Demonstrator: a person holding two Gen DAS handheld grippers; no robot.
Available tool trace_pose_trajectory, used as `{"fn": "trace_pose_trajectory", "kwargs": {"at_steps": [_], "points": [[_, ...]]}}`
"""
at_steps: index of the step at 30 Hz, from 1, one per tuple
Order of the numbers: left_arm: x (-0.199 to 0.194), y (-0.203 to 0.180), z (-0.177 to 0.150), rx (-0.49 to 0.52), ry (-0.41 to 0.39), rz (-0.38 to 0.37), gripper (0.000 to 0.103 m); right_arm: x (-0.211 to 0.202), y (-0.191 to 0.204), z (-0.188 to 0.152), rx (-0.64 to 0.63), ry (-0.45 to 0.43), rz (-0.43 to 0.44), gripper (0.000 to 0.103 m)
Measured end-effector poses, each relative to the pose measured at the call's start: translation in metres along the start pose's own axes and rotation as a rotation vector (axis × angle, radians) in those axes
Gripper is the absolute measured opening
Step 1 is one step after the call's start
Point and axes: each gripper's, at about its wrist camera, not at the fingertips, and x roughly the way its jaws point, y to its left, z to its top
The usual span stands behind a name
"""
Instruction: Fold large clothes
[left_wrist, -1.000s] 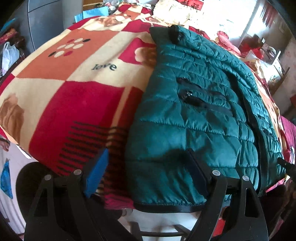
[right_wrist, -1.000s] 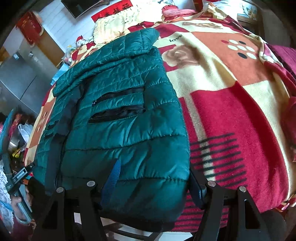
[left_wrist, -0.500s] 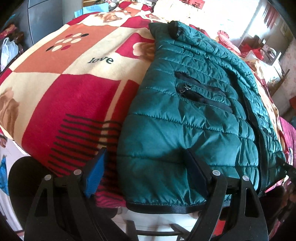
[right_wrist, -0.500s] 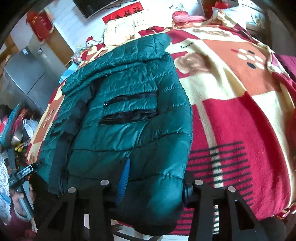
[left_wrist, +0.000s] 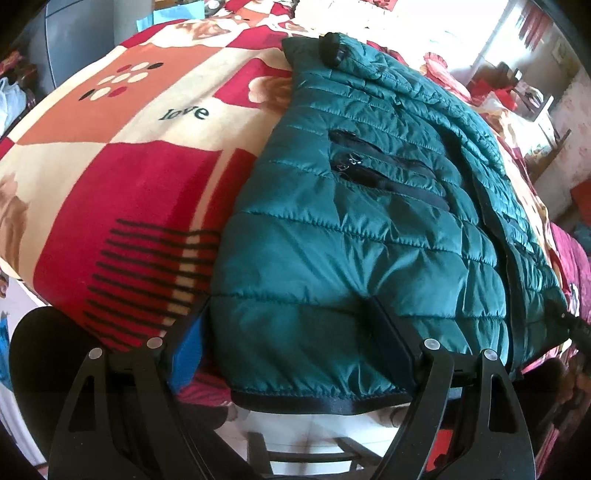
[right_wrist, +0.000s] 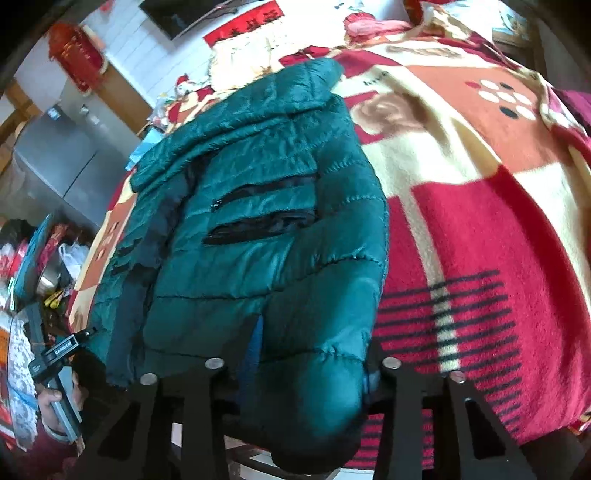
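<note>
A dark green quilted jacket lies flat on a bed under a red, cream and orange blanket, its black-trimmed hem at the near edge. My left gripper stands open and wide, one hem corner filling the gap between its fingers. In the right wrist view the same jacket shows its zip pockets. My right gripper is closing, and its pads squeeze the other hem corner into a bunched bulge. A hand holds the left gripper at the lower left of that view.
The blanket spreads far to the right of the jacket. A grey cabinet and cluttered bags stand beyond the bed's left side. Red cushions and furniture crowd the far right. Below the bed edge is pale floor.
The right gripper's jaws have narrowed onto the jacket's hem corner, which now bunches between them. In the left wrist view the jacket's edge has come up against the blue pad.
</note>
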Motion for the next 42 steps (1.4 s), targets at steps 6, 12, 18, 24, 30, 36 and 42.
{"fn": "trace_pose_trajectory", "kwargs": {"at_steps": [6, 12, 18, 24, 30, 36, 42], "points": [[0.001, -0.001, 0.000, -0.005, 0.004, 0.002, 0.083, 0.010, -0.006, -0.001, 0.003, 0.033, 0.029, 0.041], [-0.004, -0.002, 0.001, 0.008, -0.007, -0.007, 0.055, 0.014, -0.012, -0.001, 0.043, 0.026, 0.054, 0.041], [-0.015, -0.003, 0.005, 0.021, -0.028, -0.032, 0.022, -0.002, -0.004, 0.010, 0.028, -0.016, 0.082, 0.023], [-0.040, -0.010, 0.017, 0.038, -0.085, -0.073, 0.016, -0.022, 0.003, 0.026, 0.037, -0.078, 0.145, 0.021], [-0.056, -0.022, 0.034, 0.074, -0.154, -0.066, 0.016, -0.032, 0.007, 0.041, 0.042, -0.117, 0.171, 0.021], [-0.065, -0.025, 0.054, 0.070, -0.203, -0.068, 0.016, -0.040, 0.008, 0.058, 0.055, -0.146, 0.180, 0.021], [-0.071, -0.023, 0.077, 0.038, -0.249, -0.069, 0.016, -0.043, 0.014, 0.076, 0.038, -0.168, 0.169, 0.021]]}}
